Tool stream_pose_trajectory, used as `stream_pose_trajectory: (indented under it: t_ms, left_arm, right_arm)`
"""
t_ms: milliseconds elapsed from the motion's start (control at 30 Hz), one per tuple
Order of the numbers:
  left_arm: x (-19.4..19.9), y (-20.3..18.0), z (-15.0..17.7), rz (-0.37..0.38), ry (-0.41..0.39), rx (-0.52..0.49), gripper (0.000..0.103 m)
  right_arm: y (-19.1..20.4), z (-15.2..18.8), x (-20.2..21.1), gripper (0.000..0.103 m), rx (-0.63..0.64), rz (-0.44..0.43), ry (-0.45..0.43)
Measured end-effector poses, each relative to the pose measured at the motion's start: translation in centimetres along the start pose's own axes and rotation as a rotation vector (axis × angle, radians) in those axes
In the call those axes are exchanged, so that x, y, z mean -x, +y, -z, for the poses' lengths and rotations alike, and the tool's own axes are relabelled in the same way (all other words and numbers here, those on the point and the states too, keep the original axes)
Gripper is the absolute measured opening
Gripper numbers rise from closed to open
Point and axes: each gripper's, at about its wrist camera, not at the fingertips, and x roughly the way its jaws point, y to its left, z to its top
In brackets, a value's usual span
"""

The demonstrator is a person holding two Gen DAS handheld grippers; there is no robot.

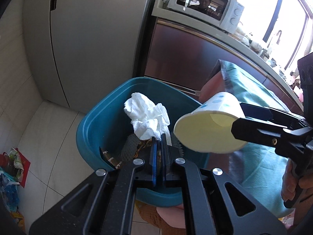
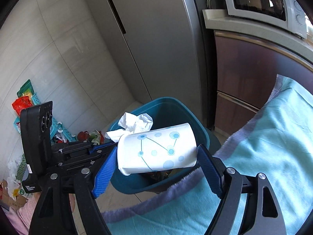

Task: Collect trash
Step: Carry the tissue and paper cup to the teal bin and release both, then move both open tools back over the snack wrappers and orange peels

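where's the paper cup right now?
The paper cup lies on its side between the right gripper pads, held over the near rim of the teal bin. The crumpled tissue, pinched by the left gripper, is just left of it.

A crumpled white tissue [image 1: 147, 117] is pinched at its lower end between the left gripper's [image 1: 160, 139] fingers. A white paper cup [image 2: 157, 149] with blue dots lies sideways between the right gripper's [image 2: 156, 160] fingers, above a teal bin [image 2: 197, 125].
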Motion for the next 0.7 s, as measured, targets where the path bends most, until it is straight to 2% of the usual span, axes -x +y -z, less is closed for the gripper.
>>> stream_pose_trajectory:
  t_ms: [100,167,333,500,700]
  left_arm:
    - [-1.2,0.7,-0.2,-0.014,0.014,0.023,0.007]
    - [-2.0,1.1,-0.2,-0.014,0.027,0.042,0.013]
    - [-3.0,1.7,0.3,-0.018,0.039,0.073,0.014]
    - [-2.2,1.6,0.4,-0.02,0.014,0.08,0.018]
    - [-0.1,-0.2,0.2,-0.013,-0.037,0.042,0.025]
  right_arm:
    - [-0.2,0.0,-1.0,0.079,-0.018,-0.006,0.03]
    - [-0.3,0.2,-1.4,0.079,-0.026,-0.004,0.045]
    - [-0.7,0.5,-1.3,0.079,-0.035,-0.006,0.052]
    - [-1.2,1.0,-0.7,0.079,-0.046,-0.01,0.049]
    - [-1.8,1.9,1.5,0.079,-0.049,-0.012,0.016]
